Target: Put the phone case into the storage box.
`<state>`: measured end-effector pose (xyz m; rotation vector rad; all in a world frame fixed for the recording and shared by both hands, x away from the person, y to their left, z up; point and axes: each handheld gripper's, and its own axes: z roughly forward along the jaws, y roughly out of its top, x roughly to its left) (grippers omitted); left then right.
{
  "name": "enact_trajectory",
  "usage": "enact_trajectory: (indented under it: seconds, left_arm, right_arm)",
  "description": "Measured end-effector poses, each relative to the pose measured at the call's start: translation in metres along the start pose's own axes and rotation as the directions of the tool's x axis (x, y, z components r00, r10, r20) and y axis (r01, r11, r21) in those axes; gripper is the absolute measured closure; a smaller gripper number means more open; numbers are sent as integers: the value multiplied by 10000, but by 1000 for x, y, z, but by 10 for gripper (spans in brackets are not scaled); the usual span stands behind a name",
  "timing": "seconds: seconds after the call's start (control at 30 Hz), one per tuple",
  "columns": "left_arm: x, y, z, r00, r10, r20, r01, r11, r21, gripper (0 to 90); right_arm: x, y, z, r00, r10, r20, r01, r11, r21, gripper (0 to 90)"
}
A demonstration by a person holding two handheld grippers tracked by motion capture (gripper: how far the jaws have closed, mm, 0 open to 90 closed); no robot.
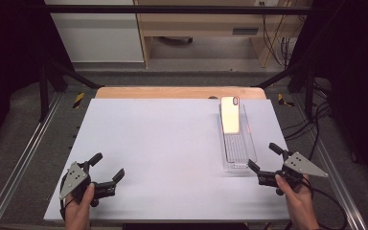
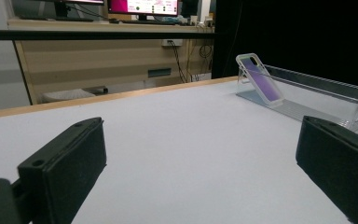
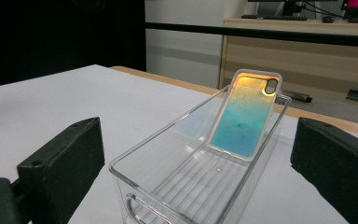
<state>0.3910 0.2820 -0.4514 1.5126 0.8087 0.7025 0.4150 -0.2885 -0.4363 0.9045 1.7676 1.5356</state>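
Just ahead of my right gripper (image 1: 266, 162), whose jaws stand wide apart and empty, sits the long clear plastic bin (image 3: 121, 164). At its far end leans the iridescent phone case with clear edges (image 3: 242, 114), propped against the end wall, I judge so it can be pinched from above. Its long axis runs away from the gripper, camera cutout uppermost and farthest, face tilted back toward me. My left gripper (image 1: 106, 168), also spread and empty, rests well off to the side on the white tabletop (image 1: 163, 143).
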Motion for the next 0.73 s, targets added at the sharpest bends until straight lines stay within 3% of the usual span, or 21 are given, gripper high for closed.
enact_trajectory:
  seconds: [0.2, 0.47, 0.73]
  left_arm:
    - [5, -1, -1, 9998, 71, -161, -72, 10000, -67, 11]
    - [17, -2, -4, 9995, -123, -288, 117, 9997, -215, 11]
    - [12, -2, 0, 9999, 83, -94, -84, 9999, -117, 11]
  right_arm:
    - [3, -4, 7, 10000, -62, -67, 62, 10000, -75, 31]
    - [13, -9, 16, 9996, 39, -282, -47, 9995, -303, 31]
    - [19, -12, 16, 9993, -294, -232, 291, 9994, -162, 30]
